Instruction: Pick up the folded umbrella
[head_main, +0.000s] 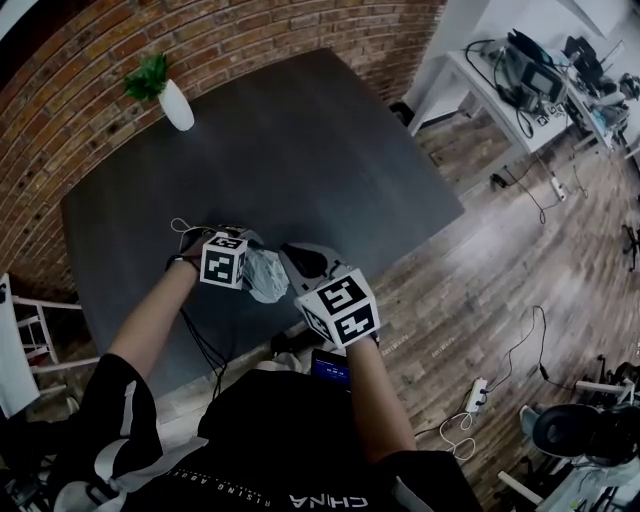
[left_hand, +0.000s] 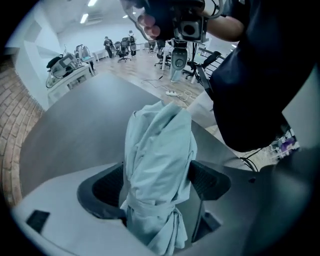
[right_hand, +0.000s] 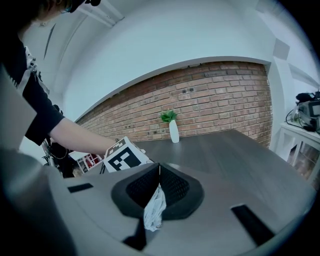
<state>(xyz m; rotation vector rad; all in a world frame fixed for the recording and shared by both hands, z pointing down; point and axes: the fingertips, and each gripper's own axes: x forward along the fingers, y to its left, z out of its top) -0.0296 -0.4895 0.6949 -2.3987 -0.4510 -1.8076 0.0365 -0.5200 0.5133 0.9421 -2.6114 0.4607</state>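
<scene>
At the near edge of the dark grey matte worktop, head view: the pale blue-grey folded fabric umbrella is sitting with nothing else near it. Can't tell if it's resting on the top.

Left gripper view: left claw is standing wide open, straddling the umbrella's strapped body, pads not pressing.

Right gripper view: right claw is clenching only a small fold of the umbrella's cloth.

Risk, my read: that one pinch is carrying everything. Lifting before the left closes is asking for cloth slipping out or the bundle swinging. Closing off-centre means squeezing loose fabric, not the shaft.

Only container: slim white vase at the far side by the red brick wall, holding a green plant sprig.
</scene>
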